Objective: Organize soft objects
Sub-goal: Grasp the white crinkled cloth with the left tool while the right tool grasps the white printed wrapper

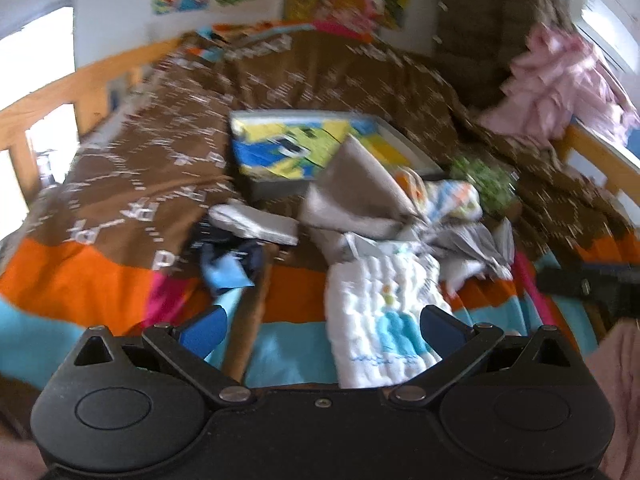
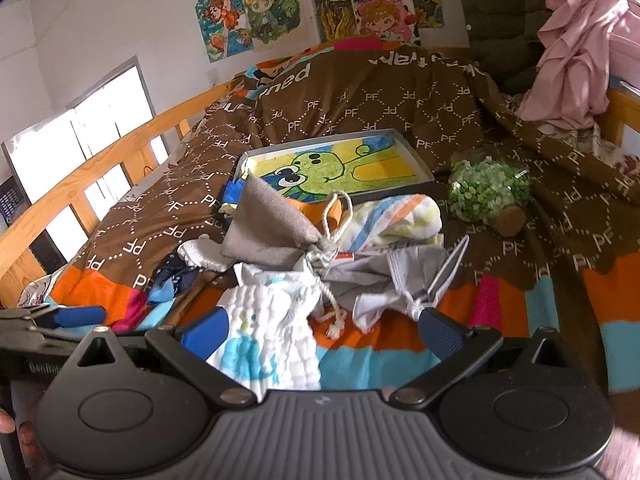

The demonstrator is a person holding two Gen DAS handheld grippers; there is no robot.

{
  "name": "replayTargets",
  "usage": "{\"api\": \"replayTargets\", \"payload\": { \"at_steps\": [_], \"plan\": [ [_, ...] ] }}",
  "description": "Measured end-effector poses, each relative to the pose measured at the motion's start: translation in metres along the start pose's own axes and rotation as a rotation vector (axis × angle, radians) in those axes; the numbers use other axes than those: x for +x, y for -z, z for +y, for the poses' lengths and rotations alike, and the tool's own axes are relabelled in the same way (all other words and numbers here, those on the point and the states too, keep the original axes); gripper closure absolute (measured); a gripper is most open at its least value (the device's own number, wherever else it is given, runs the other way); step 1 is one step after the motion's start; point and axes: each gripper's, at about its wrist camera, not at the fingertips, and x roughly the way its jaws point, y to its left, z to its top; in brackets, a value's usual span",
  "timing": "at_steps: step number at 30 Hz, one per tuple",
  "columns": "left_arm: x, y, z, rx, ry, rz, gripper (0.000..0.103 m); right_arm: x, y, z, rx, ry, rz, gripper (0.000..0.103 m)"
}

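A heap of soft things lies on the bed: a white quilted cloth with blue print, a grey drawstring bag, a striped rolled towel, grey cloth, a grey sock and dark blue socks. My left gripper is open above the white cloth, empty. My right gripper is open over the same cloth and the bag's cord, empty. The left gripper's blue fingers show at the right view's left edge.
A frog picture in a shallow box lies behind the heap. A bag of green pieces with a cork sits to the right. Pink clothes hang on the wooden bed rail. The brown quilt covers the bed.
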Motion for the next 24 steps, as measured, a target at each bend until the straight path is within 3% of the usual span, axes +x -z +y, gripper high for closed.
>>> {"api": "replayTargets", "payload": {
  "at_steps": [6,15,21,24],
  "plan": [
    [0.040,-0.010,-0.003,0.060,0.083,0.119,0.001,0.030,-0.027,-0.010,-0.005,-0.016,0.050,0.000],
    [0.097,-0.008,0.007,-0.037,0.104,0.264,0.002,0.090,-0.042,-0.019,0.088,-0.149,0.205,0.000],
    [0.116,-0.004,0.008,-0.079,0.133,0.323,0.014,0.126,-0.045,-0.023,0.155,-0.217,0.247,0.000],
    [0.114,-0.004,0.009,-0.091,0.147,0.308,0.030,0.136,-0.042,-0.027,0.179,-0.258,0.247,0.000]
  ]
}}
